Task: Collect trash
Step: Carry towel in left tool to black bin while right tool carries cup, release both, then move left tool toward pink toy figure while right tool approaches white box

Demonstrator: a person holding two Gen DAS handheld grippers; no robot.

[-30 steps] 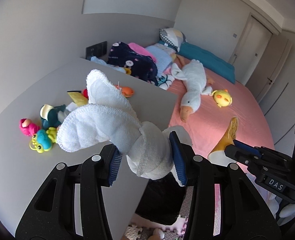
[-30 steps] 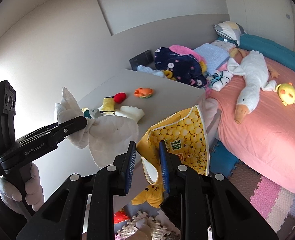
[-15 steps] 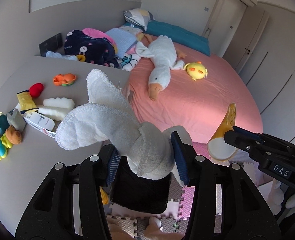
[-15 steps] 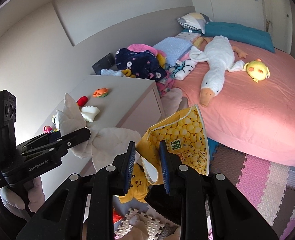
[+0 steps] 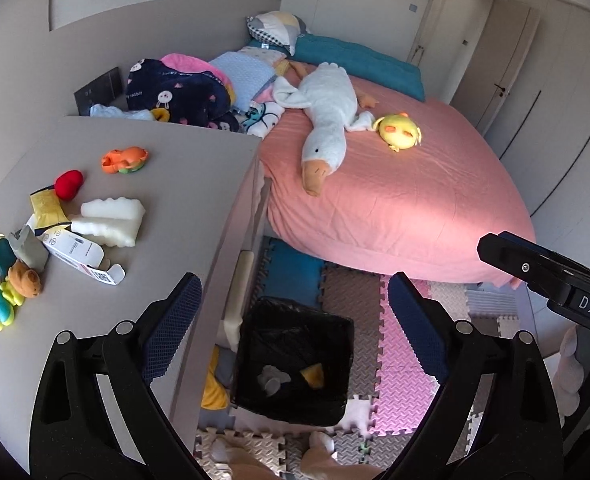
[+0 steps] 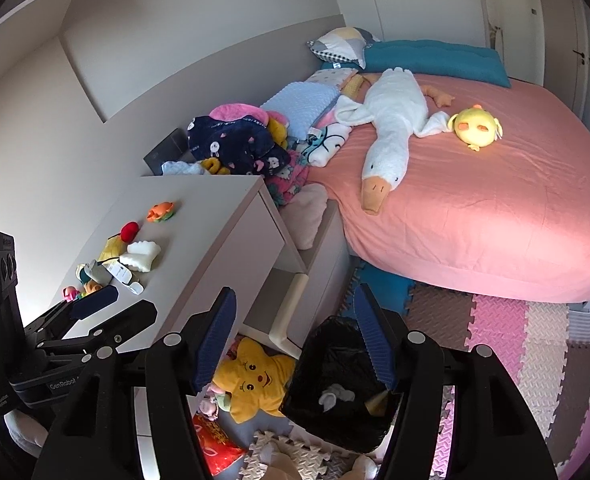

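Both tongs spread wide, gripping nothing: left gripper [image 5: 293,316] and right gripper [image 6: 295,328] at lower centre of each frame, above the black bin [image 5: 293,322]. Inside the bin, white cloth [image 5: 272,378] and yellow wrapper [image 5: 313,375]. More scraps at left on the table [image 5: 191,200].

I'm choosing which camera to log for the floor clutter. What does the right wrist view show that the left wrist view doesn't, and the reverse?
Only the right wrist view: a yellow star plush and a red packet under the table.

Only the left wrist view: the door handle.

Both: the black bin with a white scrap and yellow scrap, and the goose plush.
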